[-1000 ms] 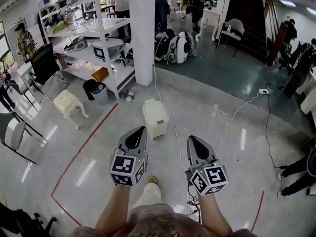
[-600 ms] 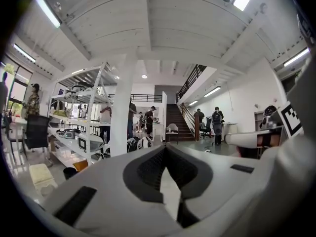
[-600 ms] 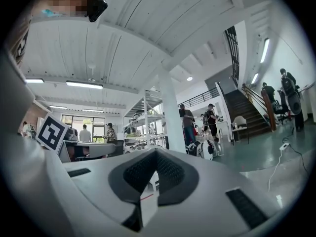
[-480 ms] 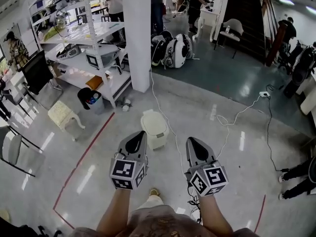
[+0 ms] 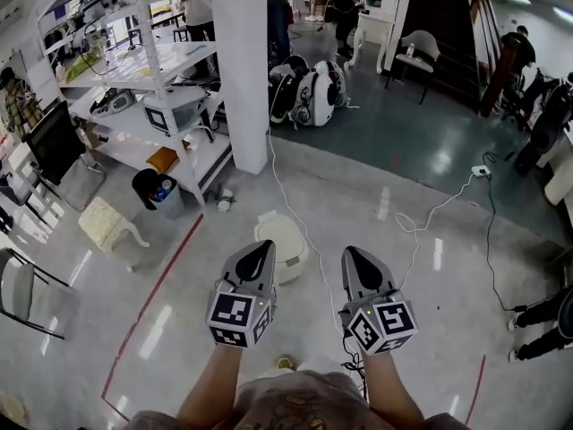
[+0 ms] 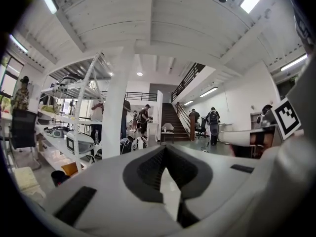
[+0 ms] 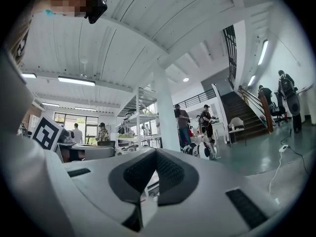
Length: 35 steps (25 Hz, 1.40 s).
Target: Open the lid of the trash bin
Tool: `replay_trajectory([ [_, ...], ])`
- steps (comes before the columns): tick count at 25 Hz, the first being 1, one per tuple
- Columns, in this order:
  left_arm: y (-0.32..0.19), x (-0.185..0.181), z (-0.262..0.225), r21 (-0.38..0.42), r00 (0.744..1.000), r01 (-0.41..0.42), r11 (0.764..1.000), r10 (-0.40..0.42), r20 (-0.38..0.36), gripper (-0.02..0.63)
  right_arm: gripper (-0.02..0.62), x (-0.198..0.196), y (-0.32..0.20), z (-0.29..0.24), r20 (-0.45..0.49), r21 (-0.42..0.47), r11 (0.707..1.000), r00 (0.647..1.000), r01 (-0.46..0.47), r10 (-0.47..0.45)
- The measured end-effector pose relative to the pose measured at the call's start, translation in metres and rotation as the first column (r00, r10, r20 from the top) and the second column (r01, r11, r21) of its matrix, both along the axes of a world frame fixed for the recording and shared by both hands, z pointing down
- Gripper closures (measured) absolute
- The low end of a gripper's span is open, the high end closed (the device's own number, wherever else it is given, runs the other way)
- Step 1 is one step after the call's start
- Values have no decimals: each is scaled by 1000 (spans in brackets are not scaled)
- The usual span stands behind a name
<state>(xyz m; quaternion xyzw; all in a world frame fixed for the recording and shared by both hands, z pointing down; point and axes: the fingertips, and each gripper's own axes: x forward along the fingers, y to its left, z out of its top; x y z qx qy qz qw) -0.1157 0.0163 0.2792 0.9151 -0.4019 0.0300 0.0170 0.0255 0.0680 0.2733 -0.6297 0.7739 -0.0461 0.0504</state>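
**Closing in on the trash bin (image 5: 288, 238)**

Bin now sits at twelve o'clock, just past the left gripper (image 5: 259, 248), nearer than a second ago, lid down. Right gripper (image 5: 353, 256) rides alongside. Both claws are pinched together, holding nothing. The approach looks nearly finished.

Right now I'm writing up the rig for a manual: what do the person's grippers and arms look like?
The left gripper and right gripper match: pale grey plastic shells tapering to a point, black ribbed pads inset, each ending in a cube of black-and-white square markers. Forearms are bare; the shirt is brownish.
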Motion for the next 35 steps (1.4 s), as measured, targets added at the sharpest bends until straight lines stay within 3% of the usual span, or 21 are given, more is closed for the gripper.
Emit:
replay_trajectory([
  [8,-45,18,-2,-8,1000,-17,1000,16,-23,597,563,31,-38,5,-5,-23,998,998,-56,56],
  [18,-107,50,9,-19,1000,4,1000,-4,-15,597,563,69,-105,12,5,-15,999,999,-49,49],
  [27,-176,99,7,-21,999,44,999,-44,-13,597,563,110,-187,8,1,-7,1000,1000,15,-15],
  [35,-232,122,-6,19,992,129,992,-128,-16,597,563,125,-250,-1,-7,5,993,993,118,-118],
])
